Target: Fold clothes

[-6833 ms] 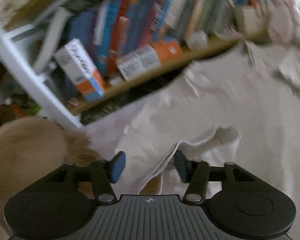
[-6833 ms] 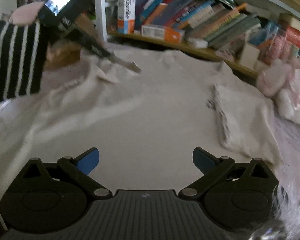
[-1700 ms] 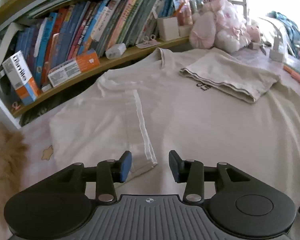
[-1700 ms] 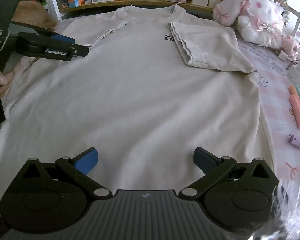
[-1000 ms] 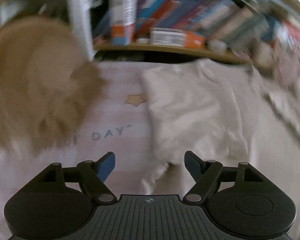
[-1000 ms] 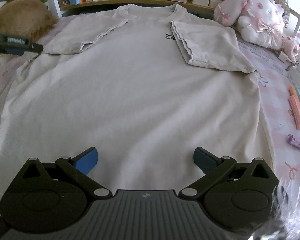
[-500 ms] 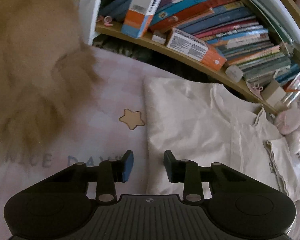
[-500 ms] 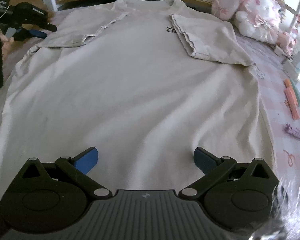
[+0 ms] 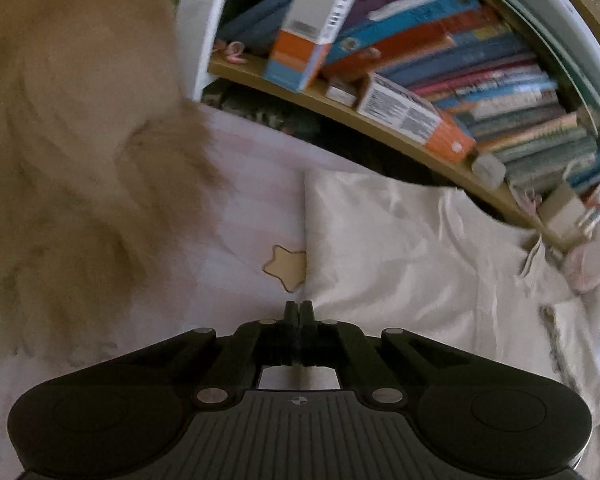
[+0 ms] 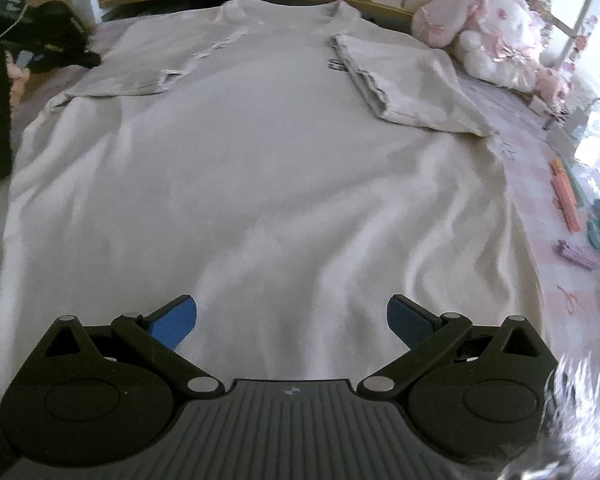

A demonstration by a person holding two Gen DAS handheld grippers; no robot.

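A wooden shelf (image 9: 400, 136) packed with colourful books (image 9: 500, 80); pink-and-white plush toys (image 10: 496, 44); a tan furry heap (image 9: 72, 140).

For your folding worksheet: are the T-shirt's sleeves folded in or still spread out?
Folded in. The right sleeve and left sleeve both lie over the T-shirt body.
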